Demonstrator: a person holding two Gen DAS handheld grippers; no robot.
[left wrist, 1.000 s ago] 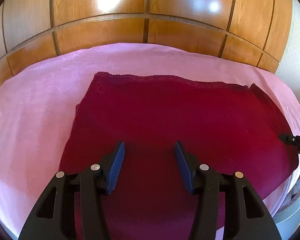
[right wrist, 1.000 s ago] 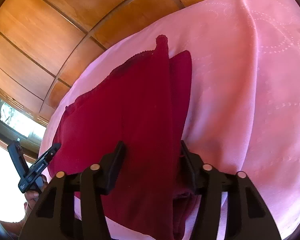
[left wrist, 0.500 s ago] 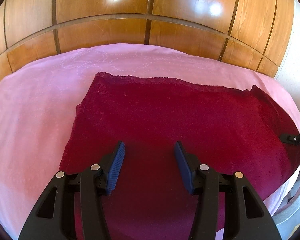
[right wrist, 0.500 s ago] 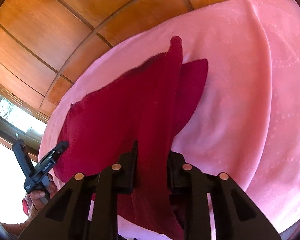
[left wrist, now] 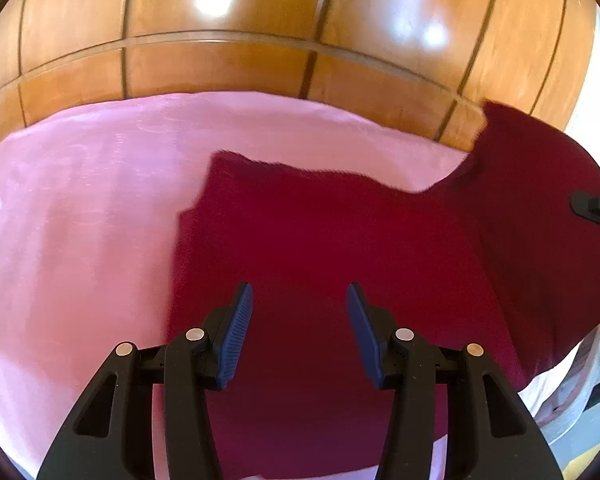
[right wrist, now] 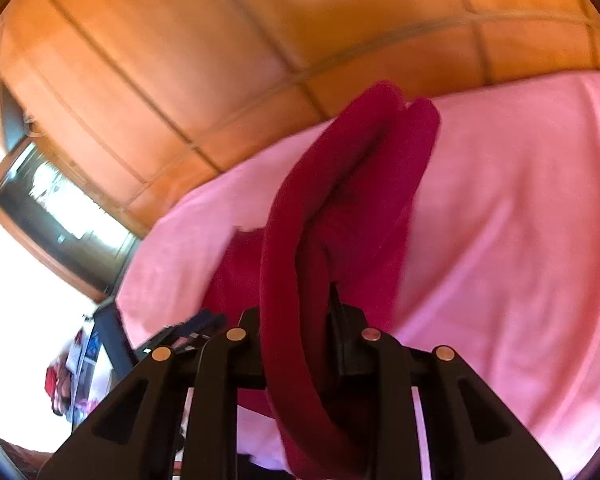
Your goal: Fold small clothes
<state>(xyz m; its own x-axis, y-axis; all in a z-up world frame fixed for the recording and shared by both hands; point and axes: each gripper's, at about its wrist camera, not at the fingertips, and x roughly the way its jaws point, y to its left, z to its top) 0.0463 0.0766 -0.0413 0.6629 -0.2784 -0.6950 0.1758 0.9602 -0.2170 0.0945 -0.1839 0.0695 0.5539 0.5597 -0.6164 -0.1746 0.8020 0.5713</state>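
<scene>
A dark red garment lies spread over a pink bedsheet, with a panelled wooden wall behind the bed. The left gripper hovers over the near part of the cloth, its blue-padded fingers spread wide and holding nothing. At the garment's right side, one edge is raised off the sheet and stands against the wood panelling; the tip of the right gripper shows there in the left wrist view. In the right wrist view, the right gripper is pressed together on a thick fold of the red fabric, which rises from between its fingers and drapes away toward the far end of the bed. The pink sheet lies beneath and to the right of the lifted cloth.
</scene>
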